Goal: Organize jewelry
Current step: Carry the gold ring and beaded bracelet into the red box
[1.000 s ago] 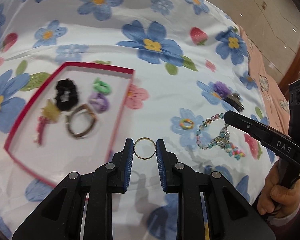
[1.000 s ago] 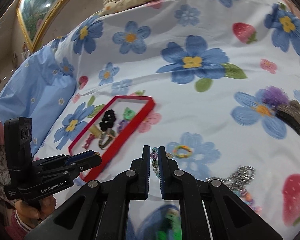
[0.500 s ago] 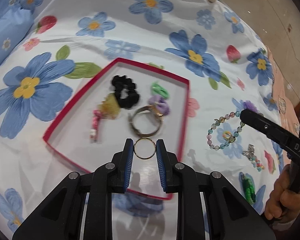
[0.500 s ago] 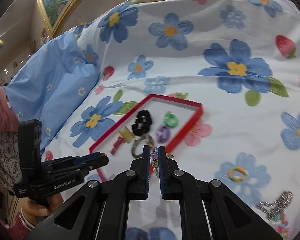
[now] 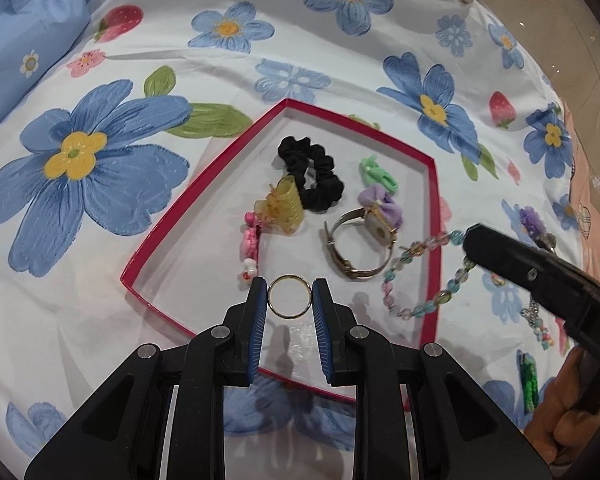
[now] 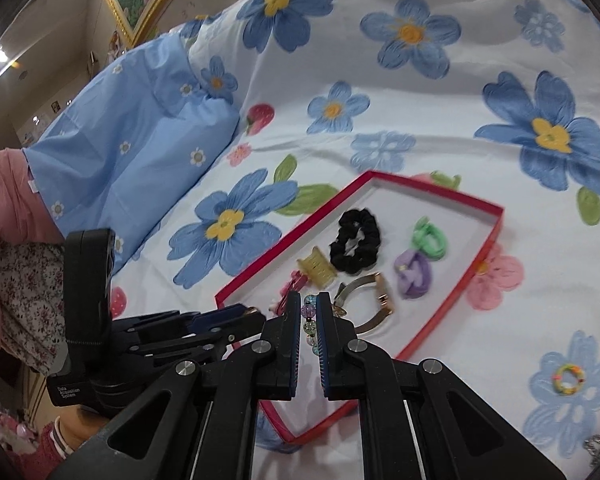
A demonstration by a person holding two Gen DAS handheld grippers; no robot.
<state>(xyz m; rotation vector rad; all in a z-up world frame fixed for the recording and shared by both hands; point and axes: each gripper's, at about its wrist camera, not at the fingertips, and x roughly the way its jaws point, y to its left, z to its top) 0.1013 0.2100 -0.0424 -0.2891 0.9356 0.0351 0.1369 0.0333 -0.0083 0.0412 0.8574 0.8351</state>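
A red-rimmed white tray (image 5: 204,188) lies on the flowered bedspread and also shows in the right wrist view (image 6: 456,300). My left gripper (image 5: 290,298) is shut on a thin gold ring (image 5: 290,297) and holds it over the tray's near part. My right gripper (image 6: 310,314) is shut on a string of glass beads (image 6: 310,326). In the left wrist view the bead bracelet (image 5: 420,276) hangs from the right gripper (image 5: 474,240) over the tray's right rim.
In the tray lie a black scrunchie (image 5: 312,178), a yellow claw clip (image 5: 282,208), a pink clip (image 5: 247,248), a green clip (image 5: 378,174), a purple bow (image 5: 380,200) and a watch (image 5: 360,244). A rainbow bead ring (image 6: 568,378) lies on the bedspread. A blue pillow (image 6: 132,140) lies at the left.
Both grippers have moved left from the loose jewelry to above the tray, the left with the gold ring, the right with the bead bracelet.
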